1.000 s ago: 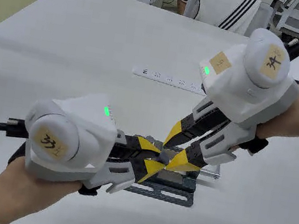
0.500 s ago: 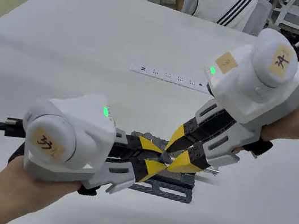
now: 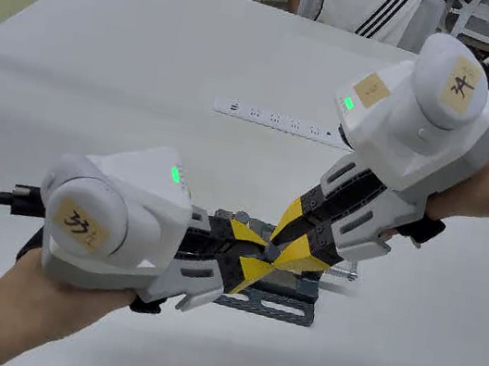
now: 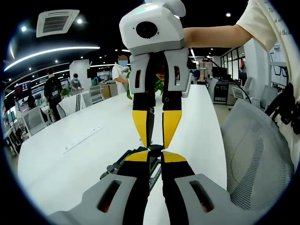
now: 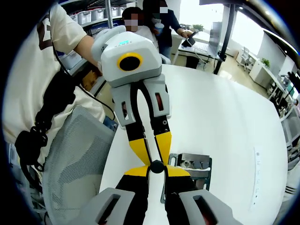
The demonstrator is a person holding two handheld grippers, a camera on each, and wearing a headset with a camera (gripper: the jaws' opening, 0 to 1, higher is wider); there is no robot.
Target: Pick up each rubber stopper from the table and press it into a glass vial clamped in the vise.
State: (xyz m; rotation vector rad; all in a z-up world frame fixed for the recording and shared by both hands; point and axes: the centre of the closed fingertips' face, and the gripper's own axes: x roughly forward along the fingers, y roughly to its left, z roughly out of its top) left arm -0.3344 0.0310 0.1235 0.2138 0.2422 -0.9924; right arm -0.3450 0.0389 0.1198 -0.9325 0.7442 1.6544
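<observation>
- White table [image 3: 152, 64] is stretching across the head view, with a white power strip [image 3: 278, 121] lying flat on it beyond the grippers.
- At the far edge, a person in a white top with dark stripes [image 3: 369, 2] is sitting among grey chairs.
- Nearer the viewer, a dark metal vise [image 3: 286, 301] is resting on the table, directly under the point where the two sets of yellow tips are meeting.
- From the lower left, the left gripper [image 3: 259, 253] is reaching in almost level, held in a bare hand, with a black cable trailing from its back.
- From the upper right, the right gripper [image 3: 282, 249] is angling steeply down, tip to tip with the left one.
- A small dark rubber stopper [image 5: 157, 166] is sitting off the table, above the vise, at that meeting point.
- In the right gripper view, the right jaws are pinching the stopper between their yellow tips.
- The left jaws are drawn close together with their tips against the stopper; I cannot tell whether they are gripping it too.
- In the left gripper view, a grey mesh chair [image 4: 258, 150] is standing beside the table.
</observation>
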